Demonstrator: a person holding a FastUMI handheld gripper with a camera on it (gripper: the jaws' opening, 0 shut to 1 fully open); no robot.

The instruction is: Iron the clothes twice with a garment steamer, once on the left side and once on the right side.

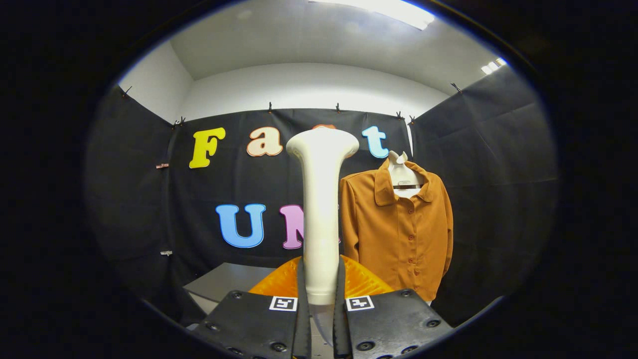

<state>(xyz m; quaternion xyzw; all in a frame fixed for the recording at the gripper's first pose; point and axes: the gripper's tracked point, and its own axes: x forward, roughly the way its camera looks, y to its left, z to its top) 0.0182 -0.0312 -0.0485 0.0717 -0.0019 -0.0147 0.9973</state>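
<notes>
A white garment steamer [320, 209] stands upright between my fingers, its flared head on top. My gripper [321, 289] is shut on the steamer's handle, both fingers pressing its lower part. Beyond the fingers and a little to the right, an orange-brown buttoned shirt [398, 229] hangs on a white hanger form [402, 172], front facing me. The steamer head is well short of the shirt and to its left. The shirt's left sleeve edge is partly hidden behind the steamer.
A grey table [224, 284] lies low to the left, beyond the fingers. Black cloth walls close the booth behind and on both sides. A white ceiling with lights spans above.
</notes>
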